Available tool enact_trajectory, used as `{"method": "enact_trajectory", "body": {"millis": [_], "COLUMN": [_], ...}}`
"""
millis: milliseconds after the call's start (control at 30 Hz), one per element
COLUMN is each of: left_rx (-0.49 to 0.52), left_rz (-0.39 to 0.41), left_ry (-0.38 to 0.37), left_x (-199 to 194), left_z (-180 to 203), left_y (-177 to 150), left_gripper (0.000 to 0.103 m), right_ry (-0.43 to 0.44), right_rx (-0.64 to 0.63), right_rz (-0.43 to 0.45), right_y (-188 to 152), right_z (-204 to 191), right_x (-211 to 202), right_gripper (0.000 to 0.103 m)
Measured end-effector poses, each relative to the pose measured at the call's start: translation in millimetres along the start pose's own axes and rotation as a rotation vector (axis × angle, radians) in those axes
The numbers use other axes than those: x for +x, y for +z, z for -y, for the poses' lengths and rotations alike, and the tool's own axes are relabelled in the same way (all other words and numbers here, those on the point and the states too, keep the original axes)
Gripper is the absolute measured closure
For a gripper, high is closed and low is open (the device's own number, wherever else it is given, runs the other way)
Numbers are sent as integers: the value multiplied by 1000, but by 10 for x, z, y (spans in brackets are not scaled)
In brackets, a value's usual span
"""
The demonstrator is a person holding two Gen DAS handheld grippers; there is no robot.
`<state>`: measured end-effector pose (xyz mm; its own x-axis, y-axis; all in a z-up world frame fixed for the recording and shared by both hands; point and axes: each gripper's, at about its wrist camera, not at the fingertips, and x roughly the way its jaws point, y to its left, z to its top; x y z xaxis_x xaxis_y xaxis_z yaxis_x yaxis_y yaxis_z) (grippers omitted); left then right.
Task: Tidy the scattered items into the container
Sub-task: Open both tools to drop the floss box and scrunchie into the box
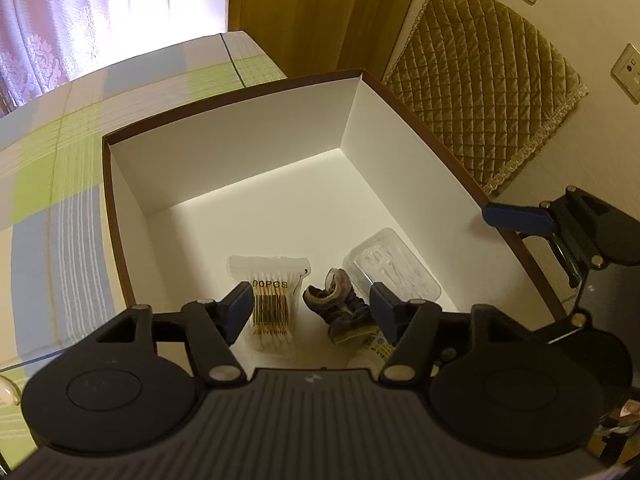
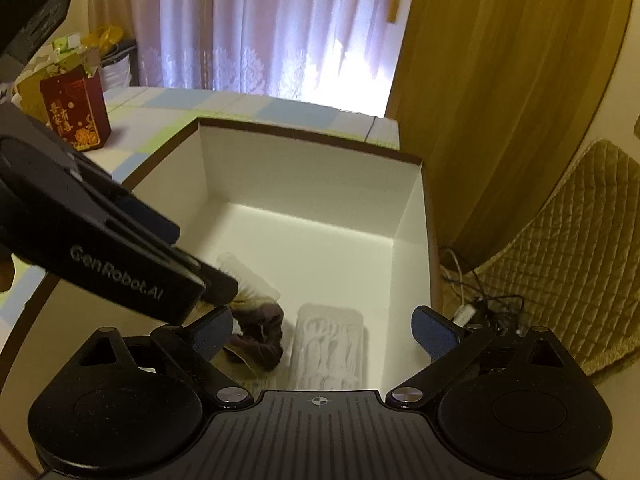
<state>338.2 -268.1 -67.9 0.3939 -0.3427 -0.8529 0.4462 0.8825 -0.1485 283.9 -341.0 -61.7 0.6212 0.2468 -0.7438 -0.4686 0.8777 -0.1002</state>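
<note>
Fingers [image 1: 240,300] apart over white-lined box [image 1: 248,152] on checked tablecloth [image 1: 52,184].

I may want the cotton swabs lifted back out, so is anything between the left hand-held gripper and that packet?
Nothing visible does. The left hand-held gripper hangs open over the box, with the cotton swab packet lying uncovered on the floor below. The dark scrunchie lies beside the packet, not on it.

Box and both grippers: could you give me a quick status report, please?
Left gripper open, empty, over box. Right gripper open, empty. Cotton swab pack, scrunchie, clear case inside box. Nothing blocking.
</note>
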Motion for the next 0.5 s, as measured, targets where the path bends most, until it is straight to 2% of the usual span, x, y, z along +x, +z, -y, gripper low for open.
{"method": "enact_trajectory", "body": {"millis": [133,333,500], "left_rx": [18,38,48], "left_rz": [0,-2,15], "left_ry": [15,36,45], "left_x": [-38,-138,-256], "left_z": [43,125,174], "left_y": [-26,-82,-120], "left_gripper": [33,14,10], "right_ry": [16,38,48], "right_rx": [16,43,65], "right_rz": [-26,-41,-39], "right_y": [-45,-103,-125], "right_z": [-15,-49,-72], "right_x": [-22,-113,-185], "right_gripper": [2,2,2]}}
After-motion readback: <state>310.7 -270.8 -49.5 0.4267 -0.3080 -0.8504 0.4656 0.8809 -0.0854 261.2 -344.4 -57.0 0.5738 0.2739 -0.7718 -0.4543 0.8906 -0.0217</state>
